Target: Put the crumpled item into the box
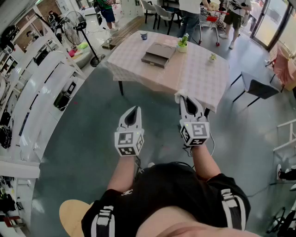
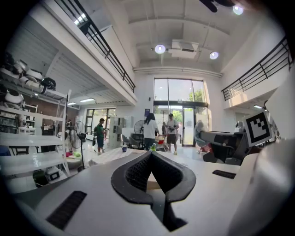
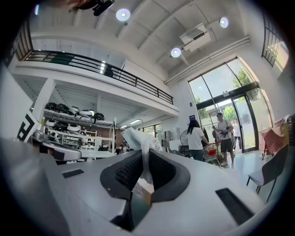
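Observation:
In the head view both grippers are held out in front of me, short of the table. My right gripper (image 1: 185, 98) is shut on a white crumpled item (image 1: 181, 96) that sticks out past its tips. The right gripper view shows that crumpled item (image 3: 139, 145) pinched between the dark pads (image 3: 124, 173) and rising above them. My left gripper (image 1: 134, 110) is shut with its tips touching and holds nothing; the left gripper view shows the same gripper (image 2: 151, 154) empty. A flat grey-brown box (image 1: 158, 54) lies on the far part of the table (image 1: 199, 78), well ahead of both grippers.
The table has a checked cloth and carries a small potted plant (image 1: 183, 43), a blue cup (image 1: 144, 35) and a second tiny plant (image 1: 212, 57). A dark chair (image 1: 257, 88) stands to its right. White shelves (image 1: 44, 88) line the left. People (image 1: 190, 14) stand beyond the table.

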Demonstrator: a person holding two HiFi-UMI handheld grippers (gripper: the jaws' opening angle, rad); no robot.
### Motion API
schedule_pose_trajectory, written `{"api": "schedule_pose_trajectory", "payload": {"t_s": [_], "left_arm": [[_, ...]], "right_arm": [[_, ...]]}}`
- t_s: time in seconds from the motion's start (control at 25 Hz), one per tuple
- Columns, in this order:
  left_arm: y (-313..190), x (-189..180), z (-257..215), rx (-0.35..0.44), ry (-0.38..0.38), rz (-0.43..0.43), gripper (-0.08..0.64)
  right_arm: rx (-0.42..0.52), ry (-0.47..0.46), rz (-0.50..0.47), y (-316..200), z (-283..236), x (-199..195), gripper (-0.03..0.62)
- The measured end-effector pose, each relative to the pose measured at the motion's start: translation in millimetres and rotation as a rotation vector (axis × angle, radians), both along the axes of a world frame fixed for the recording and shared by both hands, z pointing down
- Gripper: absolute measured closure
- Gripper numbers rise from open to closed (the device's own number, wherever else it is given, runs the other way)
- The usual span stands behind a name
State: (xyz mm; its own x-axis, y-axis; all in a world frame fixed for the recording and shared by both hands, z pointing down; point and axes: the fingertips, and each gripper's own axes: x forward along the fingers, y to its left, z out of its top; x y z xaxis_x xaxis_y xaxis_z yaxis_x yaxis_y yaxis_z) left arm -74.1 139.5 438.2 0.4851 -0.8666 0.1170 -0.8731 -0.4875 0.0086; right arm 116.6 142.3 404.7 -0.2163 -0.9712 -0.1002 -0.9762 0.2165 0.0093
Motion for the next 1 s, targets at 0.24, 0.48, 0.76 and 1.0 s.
{"api": "schedule_pose_trajectory", "payload": {"t_s": [0.24,0.48,0.76,1.0], "left_arm": [[7.6,3.3,-6.8,0.021,0.019,0.004,0.569],[3.9,-9.9,-7.4,0.019,0.014,-0.001,0.571],[4.1,-36.7,-4.5,0.036,0.022,0.037,0.569],[2.1,-71.0,1.0,0.037,0.02,0.079,0.569]], "right_arm": [[-0.01,0.009,-0.011,1.5,2.9,0.3,0.554],[-0.005,-0.011,0.0,-2.2,0.2,-10.0,0.551],[0.004,-0.01,0.015,3.9,4.0,-42.5,0.551],[0.006,-0.013,0.058,8.6,9.0,-76.2,0.551]]}}
